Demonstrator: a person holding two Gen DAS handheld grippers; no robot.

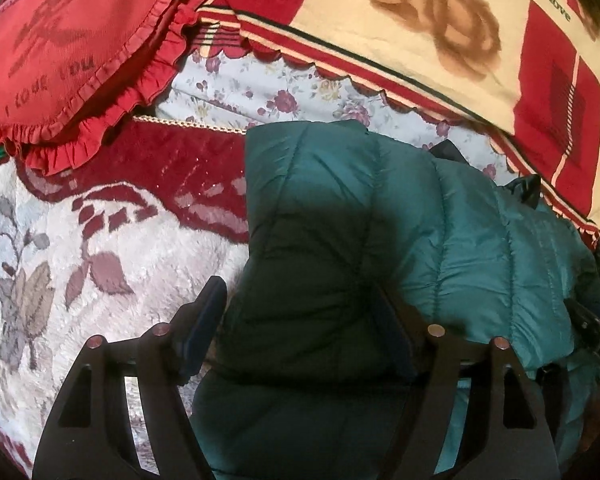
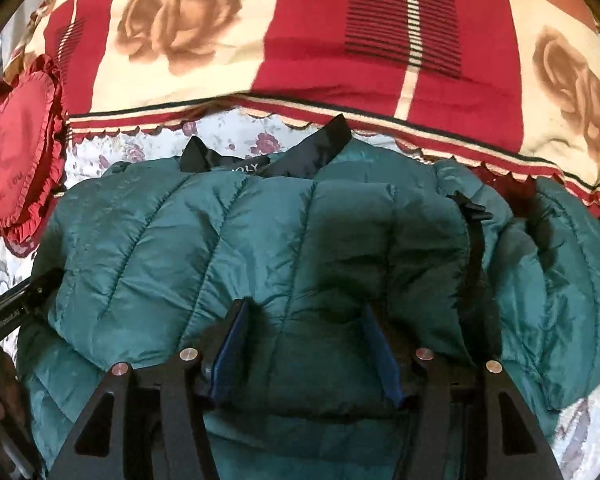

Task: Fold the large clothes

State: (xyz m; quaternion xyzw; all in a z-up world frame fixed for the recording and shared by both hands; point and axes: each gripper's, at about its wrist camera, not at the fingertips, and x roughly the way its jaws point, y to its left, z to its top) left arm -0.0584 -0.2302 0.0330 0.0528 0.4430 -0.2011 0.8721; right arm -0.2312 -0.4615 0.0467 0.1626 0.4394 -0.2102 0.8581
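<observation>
Now 2 grippers – jaws spread – over green puffer jacket

Red heart pillow on plush floral blanket; rose-print quilt behind, over floral sheet.

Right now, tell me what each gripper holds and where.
Nothing is held: left gripper and right gripper are both open, straddling puffy folds of the green jacket.

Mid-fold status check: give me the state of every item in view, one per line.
Green puffer jacket: folded over, bunched on the bed.
Left gripper: open, jaws astride a jacket fold.
Right gripper: open, jacket between jaws.
Heart cushion: lying flat.
Rose blanket: spread behind jacket.
</observation>
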